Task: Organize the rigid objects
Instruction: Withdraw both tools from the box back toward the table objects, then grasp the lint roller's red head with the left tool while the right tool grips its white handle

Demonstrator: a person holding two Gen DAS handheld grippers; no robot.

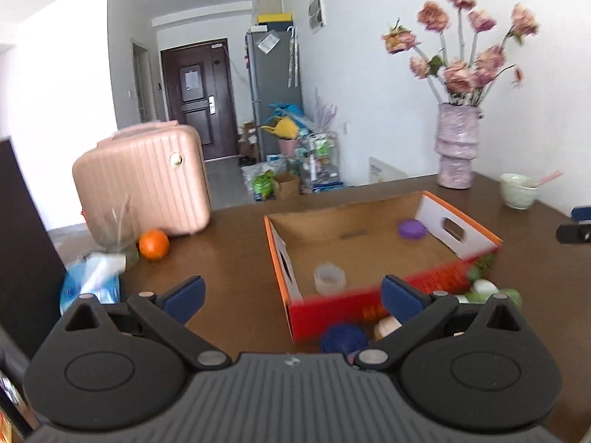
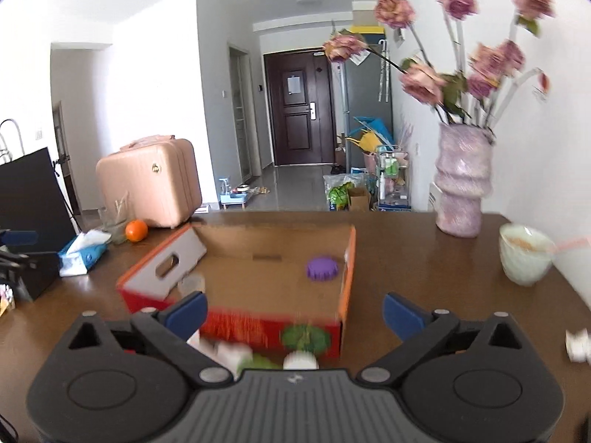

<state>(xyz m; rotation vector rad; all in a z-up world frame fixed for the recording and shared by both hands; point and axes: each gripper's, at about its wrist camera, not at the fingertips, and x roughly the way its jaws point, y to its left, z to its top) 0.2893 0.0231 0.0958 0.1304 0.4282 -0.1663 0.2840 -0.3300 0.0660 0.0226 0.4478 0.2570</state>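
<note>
An open cardboard box (image 1: 373,254) with red and orange sides sits on the brown table; it also shows in the right wrist view (image 2: 258,273). Inside lie a purple lid (image 1: 410,229) (image 2: 322,268) and a clear small jar (image 1: 329,277) (image 2: 192,282). In front of the box lie a blue round object (image 1: 343,337), white pieces (image 1: 484,288) (image 2: 229,352) and a green item (image 2: 304,337). My left gripper (image 1: 291,295) is open and empty above the box's near left corner. My right gripper (image 2: 293,313) is open and empty above the box's near wall.
A pink suitcase (image 1: 142,177), an orange (image 1: 153,244), a tissue pack (image 1: 92,280) and a glass (image 1: 112,232) stand at the left. A vase of flowers (image 1: 456,147) and a pale bowl (image 1: 519,190) stand at the right. A small white object (image 2: 578,345) lies far right.
</note>
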